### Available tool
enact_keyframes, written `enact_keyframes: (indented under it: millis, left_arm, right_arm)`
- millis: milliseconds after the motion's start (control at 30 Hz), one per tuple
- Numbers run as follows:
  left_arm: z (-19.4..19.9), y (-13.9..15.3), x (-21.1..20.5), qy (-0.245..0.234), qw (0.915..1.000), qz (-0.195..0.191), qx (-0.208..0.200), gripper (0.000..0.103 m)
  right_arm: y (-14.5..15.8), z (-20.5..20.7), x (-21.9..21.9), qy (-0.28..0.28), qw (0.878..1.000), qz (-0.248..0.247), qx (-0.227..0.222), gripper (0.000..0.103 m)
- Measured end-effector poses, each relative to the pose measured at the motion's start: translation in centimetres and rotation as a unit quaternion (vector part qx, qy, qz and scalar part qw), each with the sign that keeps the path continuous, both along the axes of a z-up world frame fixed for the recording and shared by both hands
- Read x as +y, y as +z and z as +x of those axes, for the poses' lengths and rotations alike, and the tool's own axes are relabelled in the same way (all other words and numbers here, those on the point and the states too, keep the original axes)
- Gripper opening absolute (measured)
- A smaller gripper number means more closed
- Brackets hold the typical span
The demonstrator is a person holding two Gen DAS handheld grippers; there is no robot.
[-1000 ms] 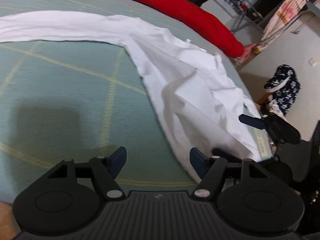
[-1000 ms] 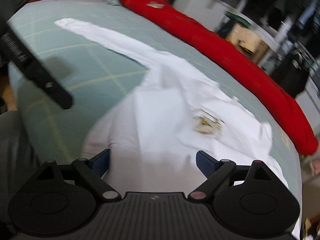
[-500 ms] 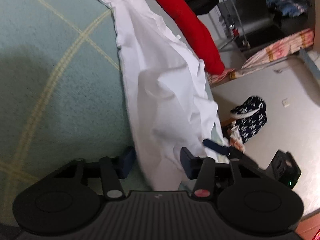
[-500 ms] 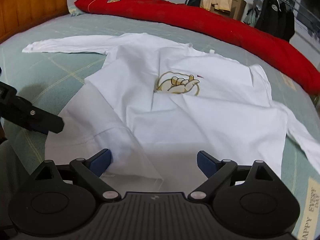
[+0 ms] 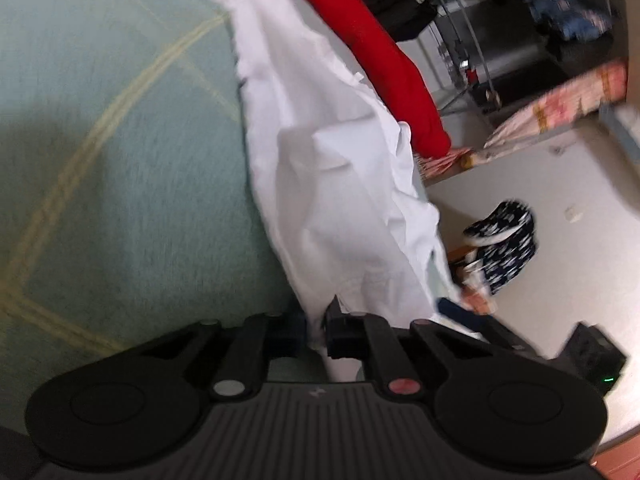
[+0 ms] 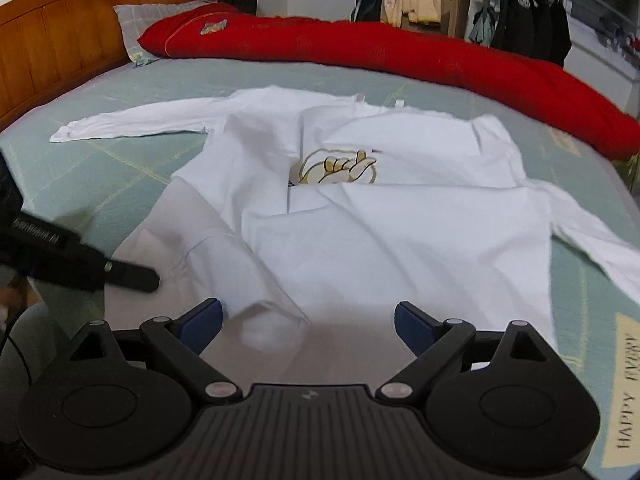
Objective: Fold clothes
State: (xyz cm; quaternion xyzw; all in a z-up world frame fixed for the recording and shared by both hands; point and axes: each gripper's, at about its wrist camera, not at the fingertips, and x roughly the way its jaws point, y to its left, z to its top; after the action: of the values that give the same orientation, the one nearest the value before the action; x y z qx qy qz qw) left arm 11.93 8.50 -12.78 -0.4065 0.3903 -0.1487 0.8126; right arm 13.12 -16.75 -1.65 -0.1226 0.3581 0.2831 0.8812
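A white long-sleeved shirt (image 6: 384, 216) with a yellow hand print lies spread on the green bed sheet (image 6: 100, 172), sleeves out to both sides. My left gripper (image 5: 318, 330) is shut on the shirt's (image 5: 340, 184) near hem corner. It shows in the right wrist view (image 6: 132, 276) at the shirt's lower left edge. My right gripper (image 6: 308, 326) is open, its blue pads just above the shirt's near hem, with nothing between them.
A long red bolster (image 6: 400, 48) lies along the far side of the bed. A wooden headboard (image 6: 60, 40) is at the left. Beyond the bed's edge are a floor with a dark patterned cloth (image 5: 504, 244) and clothes racks (image 6: 520, 20).
My left gripper has closed on the shirt's hem corner; it was open half a second ago. My right gripper has moved a little closer to the near hem and stays open.
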Motion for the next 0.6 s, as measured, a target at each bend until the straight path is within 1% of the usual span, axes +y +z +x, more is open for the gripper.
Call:
enact_keyframes:
  millis: [133,200,333,400,500,600]
  left_arm:
    - [-1.0,2.3,1.5,0.005,0.9997,0.023,-0.01,0.007]
    - [-1.8,3.4,2.6,0.014,0.999,0.041,-0.012,0.007]
    - [-3.4,5.6,4.8,0.039,0.9954,0.087,-0.015,0.006]
    - [-4.2,6.5,5.9,0.052,0.9933,0.102,-0.016,0.006]
    - [-4.7,6.7,6.9,0.057,0.9931,0.102,-0.012,0.006]
    - [-4.0,5.2,6.7,0.046,0.9944,0.094,0.008,0.007]
  right_arm:
    - [1.5,-1.8,-2.1,-0.006,1.0,0.01,-0.02,0.096]
    - [1.9,-2.3,-3.2,-0.018,0.999,0.011,-0.025,0.096]
    - [1.8,-2.5,-5.4,-0.045,0.999,0.013,-0.026,0.096]
    - [1.6,-2.3,-6.3,-0.058,0.998,0.017,-0.02,0.096]
    - [1.3,-2.1,-7.3,-0.074,0.997,0.023,-0.012,0.096]
    - [1.0,-1.9,-8.1,-0.086,0.996,0.034,-0.004,0.096]
